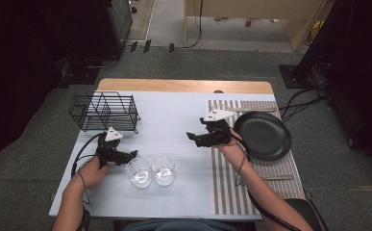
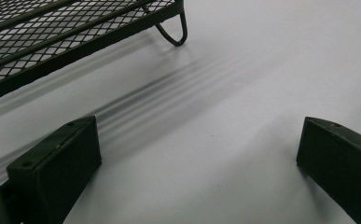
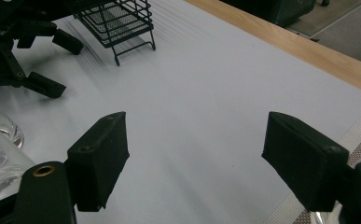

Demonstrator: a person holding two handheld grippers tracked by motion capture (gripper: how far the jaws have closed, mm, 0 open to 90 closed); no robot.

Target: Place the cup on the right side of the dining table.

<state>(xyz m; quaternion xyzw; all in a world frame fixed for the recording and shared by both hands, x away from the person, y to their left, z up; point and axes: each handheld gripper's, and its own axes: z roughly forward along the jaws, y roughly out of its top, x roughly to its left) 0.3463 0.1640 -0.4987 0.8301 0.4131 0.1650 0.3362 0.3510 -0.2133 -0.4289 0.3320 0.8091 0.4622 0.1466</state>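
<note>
Clear glasses (image 1: 151,170) stand just beside the left tool (image 1: 130,155), between both tools; the right tool (image 1: 192,138) too gapes empty.

You are sitting at a wooden table (image 1: 183,85) that is wearing a pale cloth (image 1: 174,120). Grey carpet (image 1: 212,65) is spreading around it. Dark equipment (image 1: 111,24) is standing at the far left, black cables (image 1: 303,101) are trailing over the floor at the right, and light wooden furniture (image 1: 251,9) is standing at the far end.
</note>
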